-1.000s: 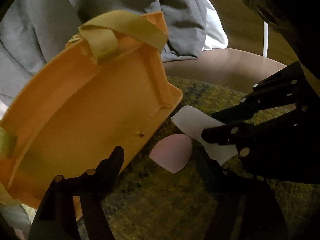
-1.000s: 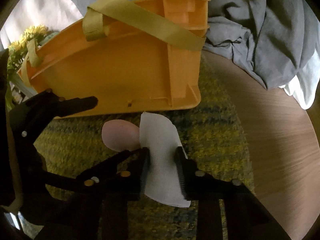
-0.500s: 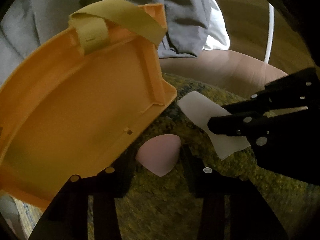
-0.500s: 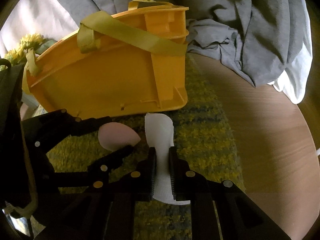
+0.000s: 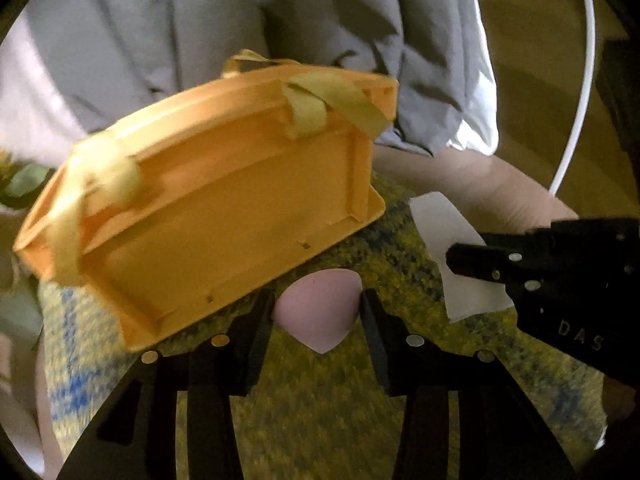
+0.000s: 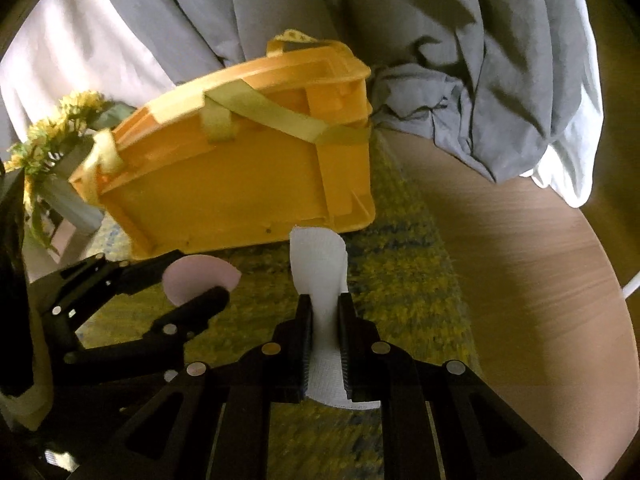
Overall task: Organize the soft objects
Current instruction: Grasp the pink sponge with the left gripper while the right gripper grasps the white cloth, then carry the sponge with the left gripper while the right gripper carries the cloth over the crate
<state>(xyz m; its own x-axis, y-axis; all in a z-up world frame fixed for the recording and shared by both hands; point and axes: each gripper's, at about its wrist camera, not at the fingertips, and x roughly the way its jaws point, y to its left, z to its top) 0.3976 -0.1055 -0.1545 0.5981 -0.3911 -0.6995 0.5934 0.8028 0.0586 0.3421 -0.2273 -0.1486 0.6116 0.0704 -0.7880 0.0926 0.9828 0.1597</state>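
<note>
— Were both grippers holding something?

— Yes. The left gripper [image 5: 318,308] was clamped on the pink sponge [image 5: 320,314], the right gripper [image 6: 324,320] pinched tight on the white pad [image 6: 320,268]; both pieces hung above the yellow mat [image 5: 400,380], just short of the orange basket [image 6: 248,180].

— How best to finish?

— I'd say keep both grips firm and release only inside the basket.

— Any difference between the 2 views?

— Only the right view showed the yellow flowers [image 6: 60,120].

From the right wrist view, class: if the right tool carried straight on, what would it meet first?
Probably the orange basket, its near wall straight beyond the white pad held in the right tool; depth is unclear.
</note>
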